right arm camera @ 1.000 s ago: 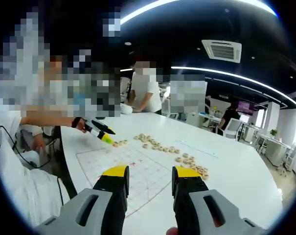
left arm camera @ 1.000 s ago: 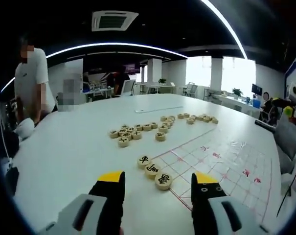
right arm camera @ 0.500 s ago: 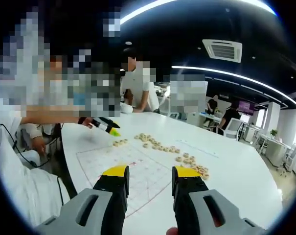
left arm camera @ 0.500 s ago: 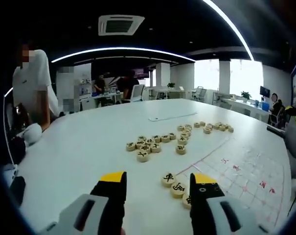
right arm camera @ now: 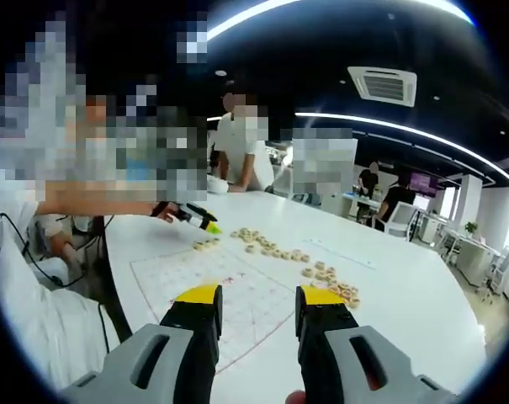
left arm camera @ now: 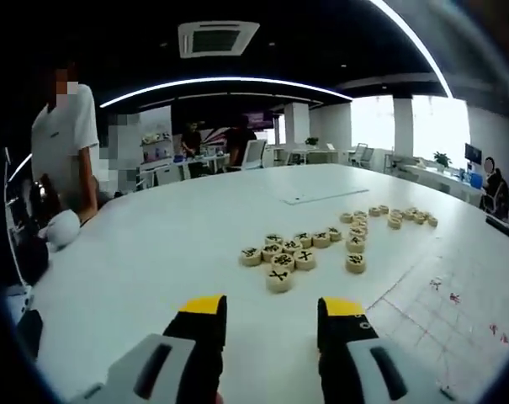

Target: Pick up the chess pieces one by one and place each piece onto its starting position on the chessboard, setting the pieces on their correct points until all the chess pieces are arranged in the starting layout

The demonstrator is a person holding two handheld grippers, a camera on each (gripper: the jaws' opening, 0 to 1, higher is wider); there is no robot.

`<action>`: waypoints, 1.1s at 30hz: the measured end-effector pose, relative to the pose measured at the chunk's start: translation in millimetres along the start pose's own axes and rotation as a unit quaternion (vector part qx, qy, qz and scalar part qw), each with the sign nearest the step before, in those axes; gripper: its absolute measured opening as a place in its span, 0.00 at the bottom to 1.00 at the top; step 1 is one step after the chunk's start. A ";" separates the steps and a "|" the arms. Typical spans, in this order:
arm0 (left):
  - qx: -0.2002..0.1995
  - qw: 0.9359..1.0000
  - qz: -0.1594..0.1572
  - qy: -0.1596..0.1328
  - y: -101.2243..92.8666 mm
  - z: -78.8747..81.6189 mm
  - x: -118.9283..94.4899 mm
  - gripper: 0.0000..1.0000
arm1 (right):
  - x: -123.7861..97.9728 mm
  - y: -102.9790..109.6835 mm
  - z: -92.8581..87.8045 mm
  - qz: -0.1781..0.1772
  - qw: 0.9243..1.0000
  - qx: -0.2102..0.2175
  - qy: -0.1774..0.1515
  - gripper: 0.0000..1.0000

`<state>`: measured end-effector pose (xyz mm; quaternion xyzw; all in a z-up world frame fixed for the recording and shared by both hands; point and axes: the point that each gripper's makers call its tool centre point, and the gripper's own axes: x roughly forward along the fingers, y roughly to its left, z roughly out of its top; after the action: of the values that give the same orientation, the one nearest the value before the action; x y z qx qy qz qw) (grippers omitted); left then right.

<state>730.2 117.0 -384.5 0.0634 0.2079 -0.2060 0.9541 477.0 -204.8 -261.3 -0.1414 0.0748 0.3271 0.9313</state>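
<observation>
My left gripper [left arm camera: 270,313] is open, with nothing between its yellow-tipped jaws, and hovers over bare white table. Just ahead of it lies a cluster of round wooden chess pieces [left arm camera: 281,257], and a second row of pieces [left arm camera: 389,218] lies farther right. A corner of the red-lined chessboard sheet [left arm camera: 456,324] shows at the right. My right gripper [right arm camera: 259,301] is open above the near edge of the chessboard sheet [right arm camera: 229,290]. In the right gripper view the left gripper [right arm camera: 192,217] reaches in from the left, near three pieces [right arm camera: 205,246] at the board's far corner. Loose pieces [right arm camera: 271,249] run along the board's far side.
The white table [left arm camera: 170,244] is large and rounded. A person in a white shirt [left arm camera: 63,143] stands at its far left edge. More pieces [right arm camera: 331,284] lie to the right of the board. Office desks and chairs fill the background.
The left gripper has moved away from the three pieces at the board's corner toward the loose cluster; those three have left its view. The right gripper has stayed still.
</observation>
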 end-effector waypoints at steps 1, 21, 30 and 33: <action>-0.004 1.000 0.002 0.000 2.1 0.0 5.0 0.44 | 0.0 0.2 0.1 0.000 1.000 0.000 0.000 0.36; -0.007 1.000 0.012 0.000 -6.1 2.0 44.1 0.19 | -2.8 -3.4 0.1 -0.003 1.000 0.000 -0.002 0.36; -0.022 0.999 0.022 -0.007 -4.3 0.3 32.5 0.19 | -1.5 -2.8 -1.2 -0.003 1.000 -0.001 0.001 0.36; -0.022 1.000 0.019 -0.011 -8.2 1.1 25.1 0.19 | -1.1 -2.6 -1.5 -0.002 1.000 -0.001 0.001 0.36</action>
<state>748.0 100.2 -394.5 0.0439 0.2008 -0.1837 0.9613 477.7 -207.8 -261.8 -0.1429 0.0754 0.3249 0.9318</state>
